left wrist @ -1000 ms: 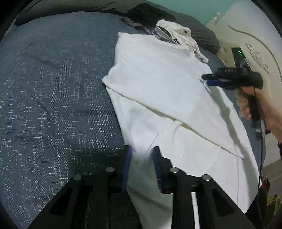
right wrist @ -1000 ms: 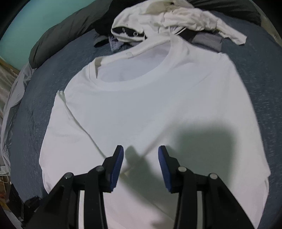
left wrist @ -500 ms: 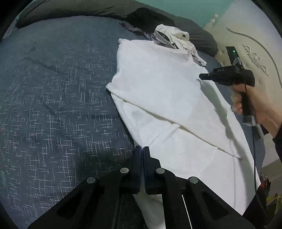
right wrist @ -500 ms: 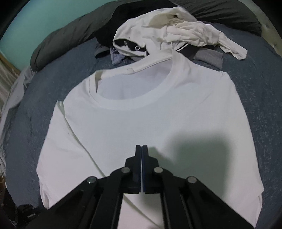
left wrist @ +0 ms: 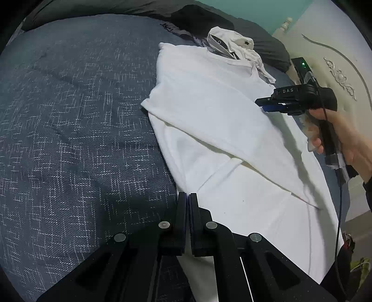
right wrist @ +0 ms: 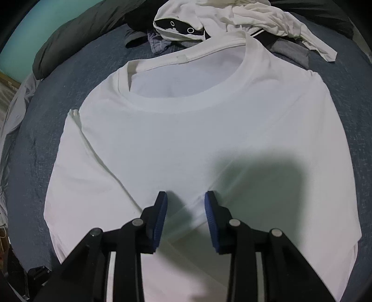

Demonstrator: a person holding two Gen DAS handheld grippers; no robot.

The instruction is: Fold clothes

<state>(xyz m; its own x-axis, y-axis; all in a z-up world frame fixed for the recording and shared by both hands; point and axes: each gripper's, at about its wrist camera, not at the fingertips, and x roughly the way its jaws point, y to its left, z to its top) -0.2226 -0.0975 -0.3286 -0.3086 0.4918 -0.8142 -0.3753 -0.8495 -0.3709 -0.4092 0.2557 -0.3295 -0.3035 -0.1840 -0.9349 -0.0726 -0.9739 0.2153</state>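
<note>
A white T-shirt [right wrist: 186, 130] lies spread on the blue bed cover [left wrist: 69, 139], neck opening at the far end. In the left wrist view, one side of the T-shirt [left wrist: 209, 104] is folded in along a diagonal crease. My left gripper [left wrist: 187, 197] is shut, its tips over the shirt's near left edge. No cloth shows pinched between them. My right gripper [right wrist: 186, 202] hovers over the shirt's middle, its jaws opening with nothing between the blue pads. A hand holds the right gripper [left wrist: 262, 104] at the right of the left wrist view.
A crumpled white hooded garment [right wrist: 232, 18] and grey clothes [right wrist: 290, 51] lie just beyond the shirt's collar. A dark duvet [right wrist: 81, 34] runs along the far side. A cream headboard [left wrist: 337, 69] stands at the right, and the bed edge is behind the hand.
Both grippers went from open to shut half a second ago. The right one has since parted its jaws again, while the left one stays shut. The shirt has not moved.
</note>
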